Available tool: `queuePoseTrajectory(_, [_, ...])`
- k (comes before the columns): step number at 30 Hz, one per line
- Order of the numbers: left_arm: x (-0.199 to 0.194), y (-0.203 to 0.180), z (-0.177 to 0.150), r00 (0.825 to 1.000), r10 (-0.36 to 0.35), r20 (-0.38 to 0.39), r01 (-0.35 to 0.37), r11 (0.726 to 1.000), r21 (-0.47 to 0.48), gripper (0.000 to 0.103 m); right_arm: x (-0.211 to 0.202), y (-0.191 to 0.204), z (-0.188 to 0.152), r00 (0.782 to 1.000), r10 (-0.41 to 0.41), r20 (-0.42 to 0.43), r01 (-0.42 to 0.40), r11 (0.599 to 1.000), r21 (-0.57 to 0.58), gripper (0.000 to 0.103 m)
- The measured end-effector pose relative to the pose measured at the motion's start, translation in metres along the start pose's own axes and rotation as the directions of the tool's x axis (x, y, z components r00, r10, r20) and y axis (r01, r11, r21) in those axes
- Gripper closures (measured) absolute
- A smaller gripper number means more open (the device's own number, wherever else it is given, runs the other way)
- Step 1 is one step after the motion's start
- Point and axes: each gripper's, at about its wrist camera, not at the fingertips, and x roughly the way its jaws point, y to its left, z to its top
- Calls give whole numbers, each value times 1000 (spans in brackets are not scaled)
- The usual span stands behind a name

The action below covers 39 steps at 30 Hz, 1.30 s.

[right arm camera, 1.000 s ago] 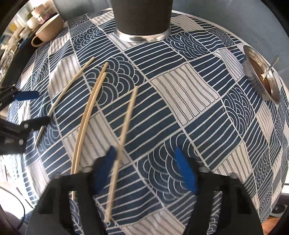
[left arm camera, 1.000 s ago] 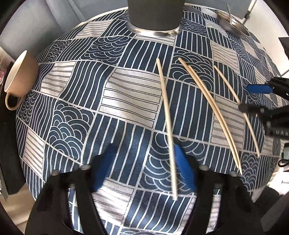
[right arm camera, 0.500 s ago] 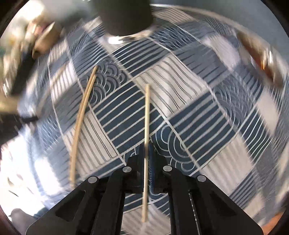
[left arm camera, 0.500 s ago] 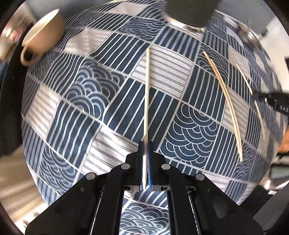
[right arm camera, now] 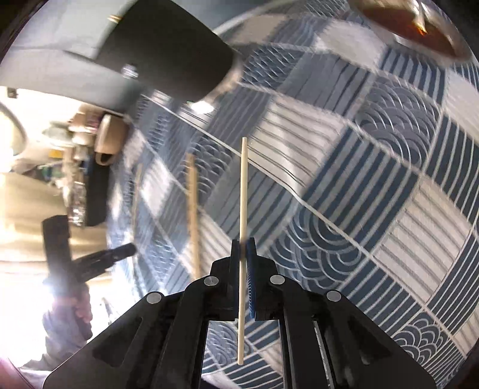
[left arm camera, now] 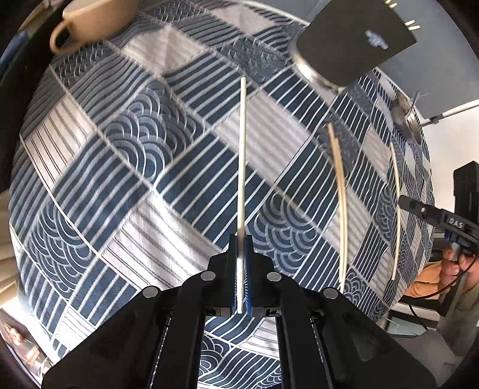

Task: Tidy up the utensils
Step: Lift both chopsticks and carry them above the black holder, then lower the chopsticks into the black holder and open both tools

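1. Your left gripper [left arm camera: 241, 270] is matt black plastic with blue ribbed pads and shiny metal pins; your right gripper [right arm camera: 243, 278] looks the same.
2. Each grips a pale, smooth wooden chopstick [left arm camera: 242, 167] [right arm camera: 243, 209].
3. The tablecloth [left arm camera: 134, 167] over your worktop is woven cloth, matt, printed navy and white.
4. The far holder [left arm camera: 353, 39] is matt dark with a polished metal base rim.
5. The cup [left arm camera: 89, 21] at far left has a smooth beige finish, ceramic by its look.
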Motion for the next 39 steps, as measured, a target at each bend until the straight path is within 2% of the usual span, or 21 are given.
queuePoseTrajectory(1, [-7,-1,7,1000,-9,10,9,1000,6,98,-3,5,3,1000,3,9,-2,1000,-10,99])
queuePoseTrajectory(3, [-18,-7,16,997,-74,29,74,997,3,98,-14,12,12,1000,11,23,-10,999,-40,99])
queuePoseTrajectory(7, [-35,-15,37,994,-91,66,90,996,19,98,-21,36,35,998,23,51,-17,994,-109,99])
queuePoseTrajectory(10, [-49,-32,50,986,-127,103,128,992,0,98,-30,47,54,993,94,73,-84,988,-132,99])
queuePoseTrajectory(14, [-67,-59,67,976,-134,171,130,991,36,98,-41,65,78,980,160,117,-138,975,-176,98])
queuePoseTrajectory(17, [-79,-71,83,959,-185,216,182,983,36,98,-47,83,94,969,197,148,-160,959,-233,98])
queuePoseTrajectory(20, [-91,-90,103,933,-231,276,220,973,73,98,-53,96,115,961,211,177,-159,950,-269,98])
queuePoseTrajectory(22, [-104,-108,126,909,-269,318,246,963,112,98,-61,100,131,947,245,209,-179,939,-292,98])
queuePoseTrajectory(25, [-118,-139,153,885,-259,388,193,960,201,98,-68,104,154,933,259,252,-171,931,-323,98])
queuePoseTrajectory(27, [-120,-149,168,875,-255,411,179,960,215,98,-69,104,171,920,285,268,-190,925,-330,98])
queuePoseTrajectory(29, [-119,-157,182,872,-239,428,160,964,212,98,-68,101,184,907,319,274,-228,921,-315,98])
queuePoseTrajectory(32, [-112,-160,197,870,-209,447,125,969,211,98,-70,105,199,909,274,313,-163,927,-337,98])
queuePoseTrajectory(35, [-107,-155,206,863,-222,455,156,972,177,98,-73,109,212,896,297,329,-173,918,-356,98])
queuePoseTrajectory(37, [-108,-154,210,855,-202,477,134,976,174,98,-75,114,217,891,275,362,-127,915,-383,98])
queuePoseTrajectory(39, [-108,-152,213,852,-201,483,131,976,174,98,-73,116,223,888,283,362,-133,913,-386,98])
